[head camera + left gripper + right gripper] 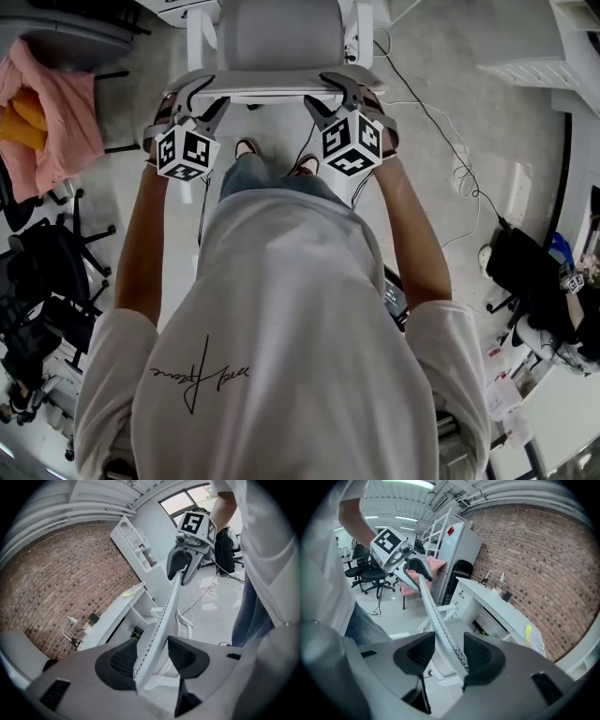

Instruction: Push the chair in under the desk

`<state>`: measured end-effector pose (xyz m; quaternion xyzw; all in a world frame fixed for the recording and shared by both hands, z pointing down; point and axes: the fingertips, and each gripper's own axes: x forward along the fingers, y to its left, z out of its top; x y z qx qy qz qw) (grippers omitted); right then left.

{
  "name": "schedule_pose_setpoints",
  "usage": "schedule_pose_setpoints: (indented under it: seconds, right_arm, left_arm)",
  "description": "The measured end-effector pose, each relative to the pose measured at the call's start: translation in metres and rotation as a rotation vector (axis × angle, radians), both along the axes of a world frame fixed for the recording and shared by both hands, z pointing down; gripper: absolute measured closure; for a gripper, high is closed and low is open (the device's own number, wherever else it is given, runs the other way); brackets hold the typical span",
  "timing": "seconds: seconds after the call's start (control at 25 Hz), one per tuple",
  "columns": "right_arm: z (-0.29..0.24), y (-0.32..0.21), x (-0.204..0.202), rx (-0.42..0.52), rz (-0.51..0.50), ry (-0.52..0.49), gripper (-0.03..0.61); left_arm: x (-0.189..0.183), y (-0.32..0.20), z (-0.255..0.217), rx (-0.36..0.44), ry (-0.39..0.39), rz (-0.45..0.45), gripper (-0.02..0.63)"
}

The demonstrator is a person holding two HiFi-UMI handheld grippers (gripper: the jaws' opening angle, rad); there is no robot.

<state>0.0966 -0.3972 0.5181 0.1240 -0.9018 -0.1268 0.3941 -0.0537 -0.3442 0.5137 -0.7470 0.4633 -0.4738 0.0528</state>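
The grey-white chair (277,33) stands in front of me, and both grippers sit on the top edge of its backrest. My left gripper (208,91) straddles the left part of that edge. In the left gripper view both pads of the left gripper (152,656) touch the thin backrest (164,616). My right gripper (330,92) straddles the right part. In the right gripper view the backrest (436,616) runs between the right gripper's (449,653) pads, with a sliver of gap at the left pad. The white desk (112,613) stands along the brick wall beyond the chair.
A chair draped with pink cloth (47,103) and black office chairs (47,272) stand at the left. Cables (450,141) trail over the floor at the right, near a black bag (525,267). A grey cabinet (457,550) stands at the desk's (497,604) end.
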Motion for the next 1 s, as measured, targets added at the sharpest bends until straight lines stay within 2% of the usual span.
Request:
schedule_pose_setpoints:
  seconds: [0.68,0.84,1.0]
  right_arm:
    - [0.000,0.011,0.002,0.004,-0.014,-0.020,0.373]
    - [0.002,0.012,0.003,0.038,-0.010,-0.026,0.373]
    - [-0.001,0.013,0.004,0.027,0.024,-0.041,0.373]
  left_arm:
    - [0.002,0.008,0.003,0.011,-0.023,-0.021,0.410]
    - [0.003,0.008,0.004,0.007,-0.025,-0.069,0.410]
    - [0.002,0.008,0.005,-0.016,-0.015,-0.133,0.407]
